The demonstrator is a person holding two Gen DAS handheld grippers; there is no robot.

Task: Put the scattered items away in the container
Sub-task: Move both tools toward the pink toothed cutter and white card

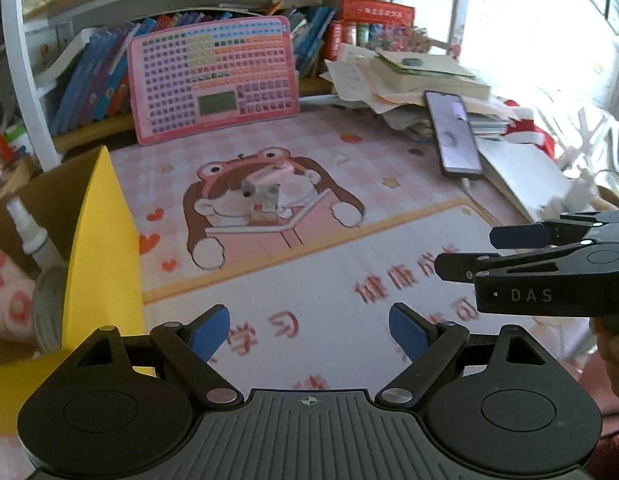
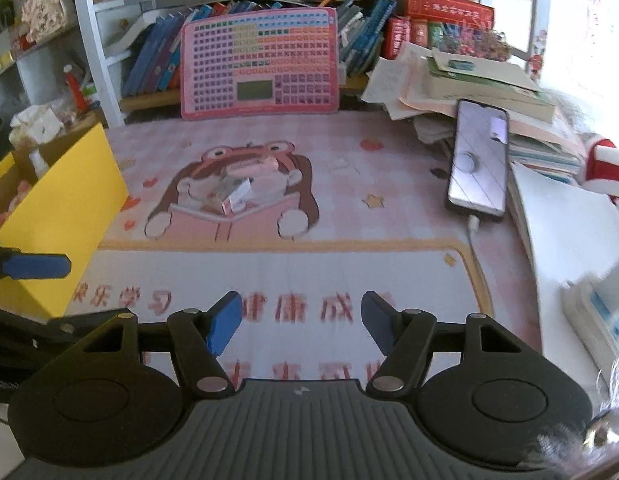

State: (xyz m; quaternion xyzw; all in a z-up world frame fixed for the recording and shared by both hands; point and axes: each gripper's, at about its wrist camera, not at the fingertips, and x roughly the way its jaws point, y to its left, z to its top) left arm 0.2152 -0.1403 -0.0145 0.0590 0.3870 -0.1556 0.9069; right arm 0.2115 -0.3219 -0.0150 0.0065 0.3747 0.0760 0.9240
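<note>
A small white and grey box (image 1: pixel 264 200) lies on the cartoon figure of the pink desk mat (image 1: pixel 349 168), with a pink oblong item (image 1: pixel 273 173) just behind it. Both show in the right wrist view too, the box (image 2: pixel 233 196) and the pink item (image 2: pixel 251 168). A yellow cardboard box (image 1: pixel 103 248) stands at the left, holding a white spray bottle (image 1: pixel 29 232) and a pink patterned pouch (image 1: pixel 9 300); it also shows in the right wrist view (image 2: pixel 65 208). My left gripper (image 1: pixel 309 332) is open and empty. My right gripper (image 2: pixel 301 322) is open and empty, also in view at the right (image 1: pixel 485 252).
A pink keypad board (image 1: pixel 213 80) leans on books at the back. A phone (image 1: pixel 453 134) on a cable rests against a pile of papers and books (image 1: pixel 421 76) at the right. White notebooks (image 2: pixel 569 232) lie along the right edge.
</note>
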